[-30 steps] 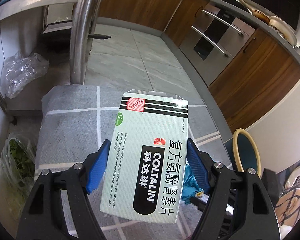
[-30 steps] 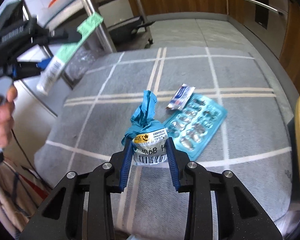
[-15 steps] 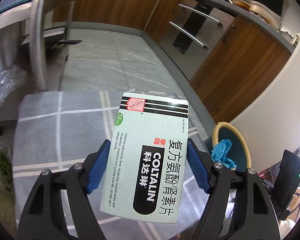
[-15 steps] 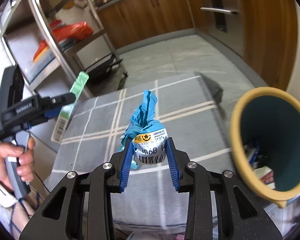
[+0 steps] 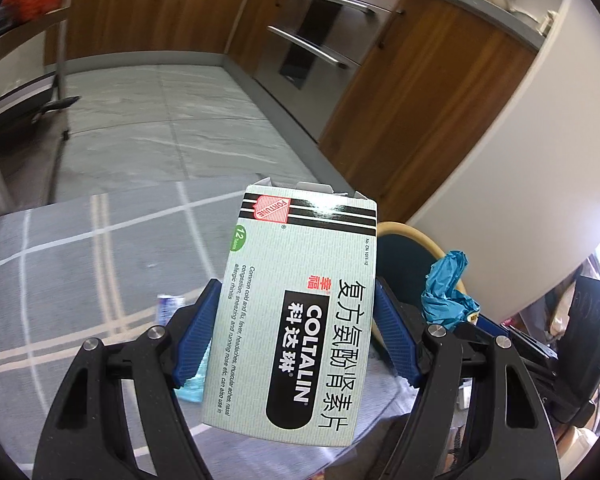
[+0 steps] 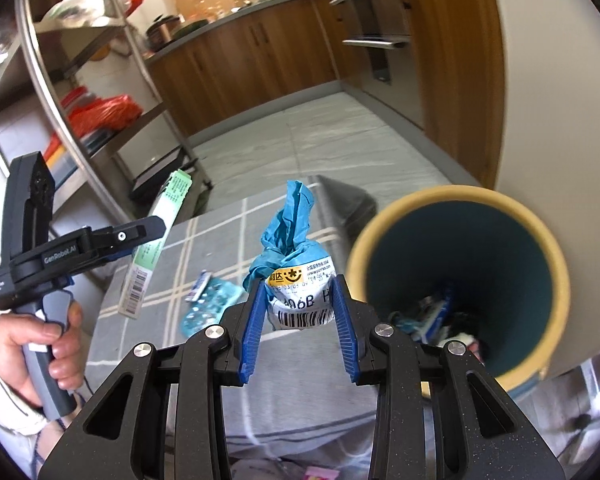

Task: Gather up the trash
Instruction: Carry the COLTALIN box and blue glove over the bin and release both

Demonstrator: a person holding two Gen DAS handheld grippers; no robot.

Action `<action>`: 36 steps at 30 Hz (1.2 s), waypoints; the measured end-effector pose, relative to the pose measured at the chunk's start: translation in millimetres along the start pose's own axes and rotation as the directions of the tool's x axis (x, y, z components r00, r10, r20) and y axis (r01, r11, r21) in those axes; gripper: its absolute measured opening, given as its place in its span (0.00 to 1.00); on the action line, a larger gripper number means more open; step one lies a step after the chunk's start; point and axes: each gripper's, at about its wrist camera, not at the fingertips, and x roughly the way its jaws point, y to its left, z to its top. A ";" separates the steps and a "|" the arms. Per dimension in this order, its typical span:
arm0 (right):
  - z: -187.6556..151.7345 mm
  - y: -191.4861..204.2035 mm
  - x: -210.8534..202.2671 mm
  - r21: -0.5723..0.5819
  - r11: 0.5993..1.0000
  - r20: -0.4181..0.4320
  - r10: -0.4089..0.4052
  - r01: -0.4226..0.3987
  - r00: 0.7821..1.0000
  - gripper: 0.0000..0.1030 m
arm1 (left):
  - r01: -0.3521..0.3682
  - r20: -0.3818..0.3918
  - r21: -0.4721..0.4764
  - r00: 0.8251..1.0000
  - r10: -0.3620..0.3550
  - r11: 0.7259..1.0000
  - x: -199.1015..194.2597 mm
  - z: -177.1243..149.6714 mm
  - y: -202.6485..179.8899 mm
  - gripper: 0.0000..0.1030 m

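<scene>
Blister pack (image 6: 209, 305) beside bin (image 6: 556, 280)

Medicine box (image 5: 296, 316): "COLTALIN", "FORTUNE", "12", Chinese characters, small English print on cold and flu. Blue wrapped bundle (image 6: 298, 280): white label with barcode, "406B". Left gripper (image 6: 148, 236) body: "GenRobot.AI".

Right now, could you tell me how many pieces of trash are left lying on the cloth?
2: a blister pack and a small wrapper touching its far end, both on the grey cloth left of the bin. The hand-held grippers may hide more.
</scene>
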 end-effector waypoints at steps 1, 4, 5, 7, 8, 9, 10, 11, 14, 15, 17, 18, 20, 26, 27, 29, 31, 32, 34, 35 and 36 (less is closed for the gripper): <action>-0.2 -3.1 -1.3 0.005 1.000 0.003 -0.009 0.009 1.000 0.34 | 0.009 -0.004 0.010 1.000 -0.009 1.000 4.4 -0.2 -6.9 0.71; -1.7 -19.3 -8.9 0.026 0.998 0.017 -0.050 0.050 0.999 0.34 | 0.032 -0.023 0.037 0.999 -0.031 0.999 18.3 -3.0 -27.0 0.71; -2.0 -25.2 -11.4 0.035 0.998 0.021 -0.062 0.061 0.998 0.34 | 0.038 -0.031 0.046 0.999 -0.037 0.998 23.2 -4.5 -33.9 0.71; -2.2 -36.3 -14.7 0.055 0.996 0.028 -0.078 0.077 0.997 0.34 | 0.053 -0.043 0.067 0.998 -0.050 0.996 32.7 -5.8 -48.3 0.71; -2.8 -40.7 -15.8 0.062 0.995 0.030 -0.086 0.084 0.996 0.34 | 0.058 -0.049 0.077 0.997 -0.054 0.995 37.2 -6.6 -55.9 0.71; -3.8 -48.1 -18.6 0.073 0.993 0.033 -0.100 0.097 0.994 0.34 | 0.063 -0.055 0.085 0.997 -0.058 0.994 41.1 -7.4 -61.6 0.71; -5.0 -52.2 -20.4 0.079 0.991 0.035 -0.109 0.106 0.993 0.34 | 0.071 -0.063 0.097 0.996 -0.065 0.993 47.0 -8.8 -69.9 0.71; -6.3 -58.9 -22.9 0.088 0.989 0.038 -0.122 0.118 0.992 0.34 | 0.074 -0.068 0.103 0.995 -0.068 0.992 50.7 -9.4 -75.0 0.71; -11.0 -73.5 -27.5 0.110 0.984 0.038 -0.145 0.140 0.989 0.34 | 0.089 -0.086 0.122 0.993 -0.079 0.989 63.4 -11.9 -90.8 0.71; -12.7 -79.4 -29.1 0.120 0.982 0.037 -0.152 0.147 0.988 0.34 | 0.094 -0.091 0.129 0.992 -0.082 0.987 68.6 -12.7 -97.3 0.71; -15.0 -86.8 -31.2 0.133 0.979 0.037 -0.163 0.157 0.986 0.35 | 0.102 -0.096 0.133 0.991 -0.089 0.986 74.6 -13.9 -103.6 0.71; -16.4 -91.6 -32.3 0.142 0.977 0.036 -0.168 0.162 0.985 0.34 | 0.107 -0.098 0.133 0.991 -0.094 0.985 78.3 -13.3 -106.7 0.71; -18.3 -97.4 -33.0 0.152 0.973 0.033 -0.178 0.171 0.984 0.34 | 0.125 -0.106 0.127 0.988 -0.112 0.984 88.2 -13.7 -114.9 0.71; -25.4 -110.5 -37.1 0.185 0.966 0.027 -0.190 0.182 0.981 0.35 | 0.172 -0.125 0.096 0.979 -0.159 0.980 116.9 -10.8 -128.6 0.71; -25.8 -111.5 -37.0 0.188 0.965 0.027 -0.192 0.183 0.981 0.35 | 0.180 -0.130 0.089 0.977 -0.168 0.980 121.2 -11.0 -130.1 0.71; -26.3 -114.0 -36.7 0.195 0.963 0.024 -0.196 0.187 0.980 0.35 | 0.187 -0.142 0.081 0.974 -0.175 0.979 131.5 -12.6 -133.8 0.71; -27.3 -116.4 -36.8 0.201 0.961 0.020 -0.200 0.192 0.980 0.35 | 0.190 -0.155 0.081 0.972 -0.176 0.979 139.5 -16.0 -138.3 0.71; -27.8 -117.2 -36.5 0.204 0.959 0.018 -0.203 0.195 0.979 0.35 | 0.188 -0.161 0.081 0.972 -0.173 0.979 144.4 -17.2 -140.4 0.71; -27.4 -118.0 -34.3 0.209 0.957 0.011 -0.210 0.203 0.978 0.35 | 0.192 -0.176 0.080 0.969 -0.175 0.978 152.1 -19.0 -142.6 0.71; -27.7 -119.1 -33.9 0.211 0.955 0.008 -0.212 0.206 0.977 0.35 | 0.192 -0.181 0.077 0.968 -0.176 0.978 155.5 -19.7 -143.2 0.71; -28.7 -121.0 -33.7 0.214 0.954 0.004 -0.217 0.211 0.976 0.35 | 0.193 -0.185 0.073 0.967 -0.177 0.978 159.3 -19.3 -142.9 0.72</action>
